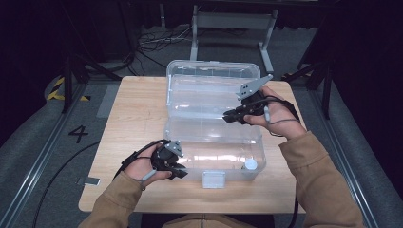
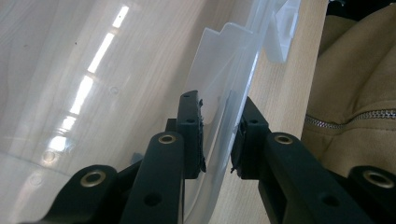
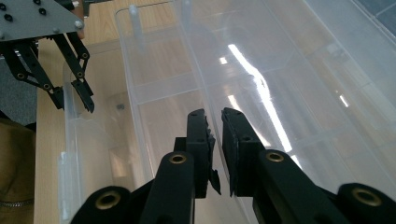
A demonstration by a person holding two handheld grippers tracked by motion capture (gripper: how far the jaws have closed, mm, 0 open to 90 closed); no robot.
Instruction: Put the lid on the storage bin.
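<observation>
High view: clear plastic box [image 1: 214, 142], lid [image 1: 209, 90] open.

Left gripper [image 1: 179, 172]: I'm holding it low near my body, jaws slightly parted.
Right gripper [image 1: 228, 116]: I'm reaching it forward, jaws nearly together.

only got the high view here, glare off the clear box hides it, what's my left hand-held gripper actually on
observer: in the left gripper view, the left hand-held gripper straddles the box's front wall, one jaw inside, one outside.
operator: and the right one
observer: in the right gripper view, the right hand-held gripper has its jaws almost together, and a thin clear rim runs up from between them. I cannot confirm that they pinch it.
</observation>
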